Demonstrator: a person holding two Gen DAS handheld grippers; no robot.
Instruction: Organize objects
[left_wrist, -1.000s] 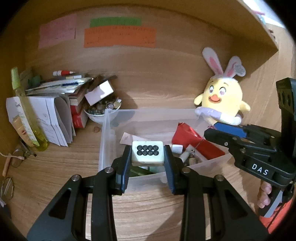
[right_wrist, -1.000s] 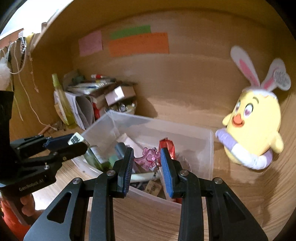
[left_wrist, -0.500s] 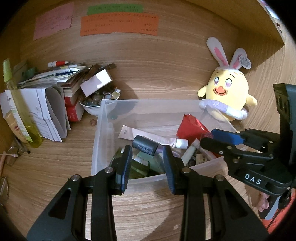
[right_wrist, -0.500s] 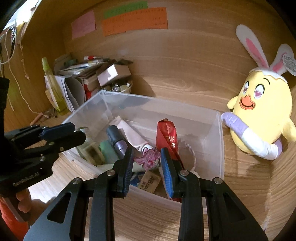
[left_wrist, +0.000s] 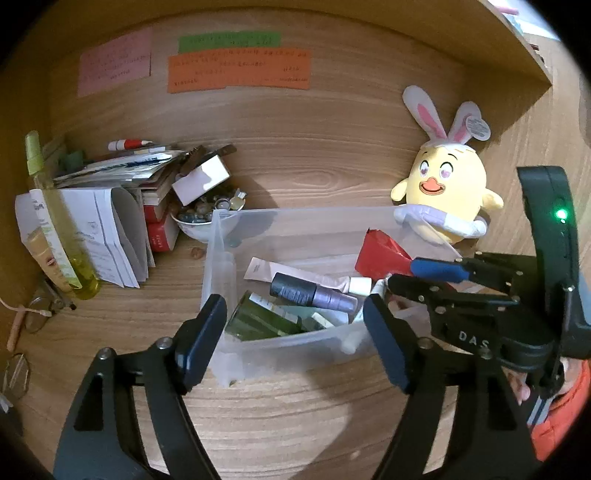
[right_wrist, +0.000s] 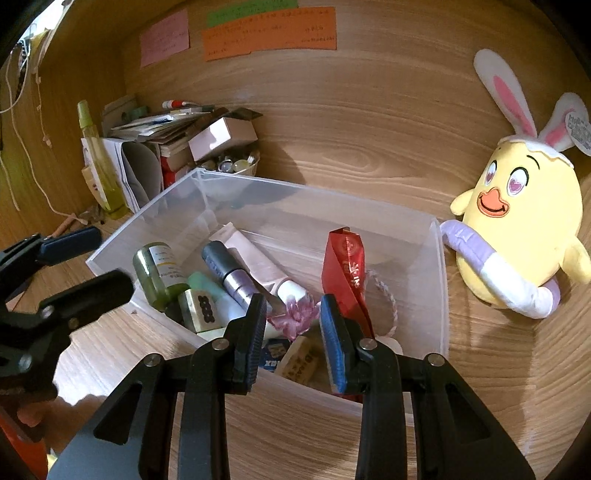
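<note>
Clear plastic bin (right_wrist: 439, 280) sits on the wood-grain counter (left_wrist: 280, 417), toward the back edge, thin translucent walls, rectangular. Left gripper (left_wrist: 295, 332) hangs over the bin's near rim, fingers (left_wrist: 201, 338) spreading wide, nothing between them. The mahjong tile (right_wrist: 201, 308), a cream block with black dot rings on its face, lies inside the bin at the near-left corner, leaning against a dark green glass bottle (right_wrist: 157, 271) and a pale mint tube (right_wrist: 208, 286). Right gripper (right_wrist: 293, 338) is tipped down over the near wall, blue ribbed pads opening; the pink translucent charm (right_wrist: 295, 317), a knobbly faceted plastic shape, sits between them, and I can't tell whether the pads still touch it. Also in the bin: a dark-capped cylinder with metallic lilac body (right_wrist: 229, 271), a soft pink squeeze tube with white cap (right_wrist: 258, 260), a glossy red foil packet (right_wrist: 343, 269) standing on end, and twisted white cord (right_wrist: 384, 291). Yellow plush chick (right_wrist: 517, 236) with felt bunny ears stands just outside the bin's right wall, against the back panel. Back-left corner holds stacked papers and books (left_wrist: 122, 177), a tall yellow-green spray bottle (left_wrist: 55, 221) and a white bowl of small bits (left_wrist: 199, 221).
</note>
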